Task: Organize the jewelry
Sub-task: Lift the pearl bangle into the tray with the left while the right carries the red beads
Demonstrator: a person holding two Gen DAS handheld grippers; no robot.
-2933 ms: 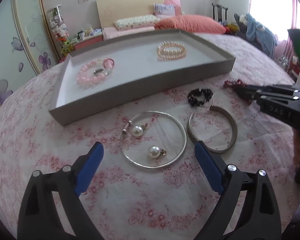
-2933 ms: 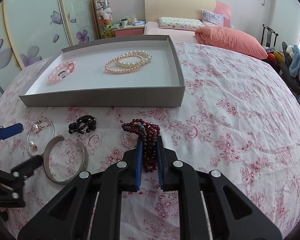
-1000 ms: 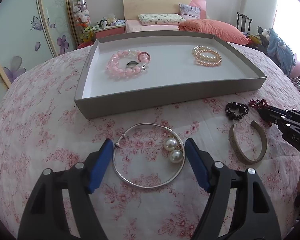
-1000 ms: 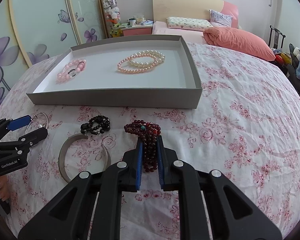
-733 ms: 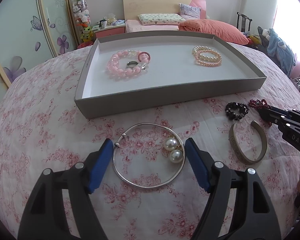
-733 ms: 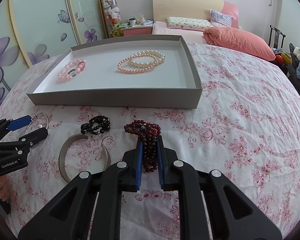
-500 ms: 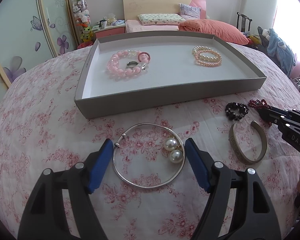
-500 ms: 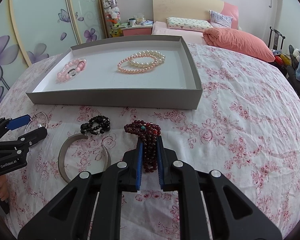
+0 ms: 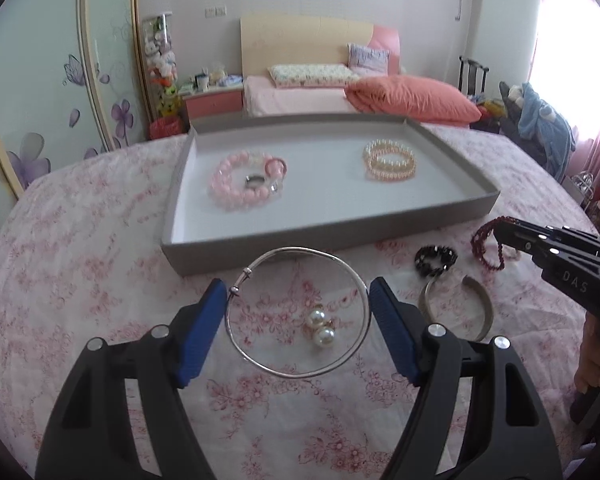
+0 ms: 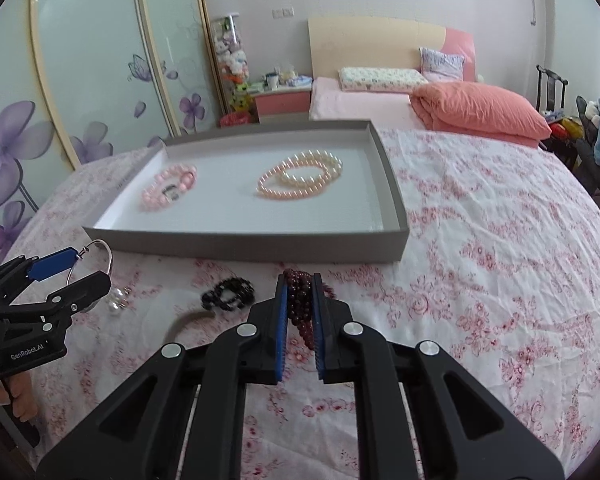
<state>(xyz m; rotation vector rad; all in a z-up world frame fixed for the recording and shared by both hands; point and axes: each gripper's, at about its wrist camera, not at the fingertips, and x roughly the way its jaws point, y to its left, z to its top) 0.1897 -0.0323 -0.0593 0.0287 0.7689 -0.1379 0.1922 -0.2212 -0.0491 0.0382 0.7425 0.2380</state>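
Home bedroom; bed with pillows, floral-print wardrobe doors, bedside table

Floral-clothed table bears grey tray, black bracelet, 2 pearls.

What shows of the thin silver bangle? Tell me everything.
The thin silver bangle is a slim, shiny metal wire ring with two small sliding knots at its upper left. The left gripper is shut on it, blue pads pressing its two sides. It tilts, apparently raised off the floral cloth, its far edge overlapping the grey tray wall. Two pearl earrings show through it.
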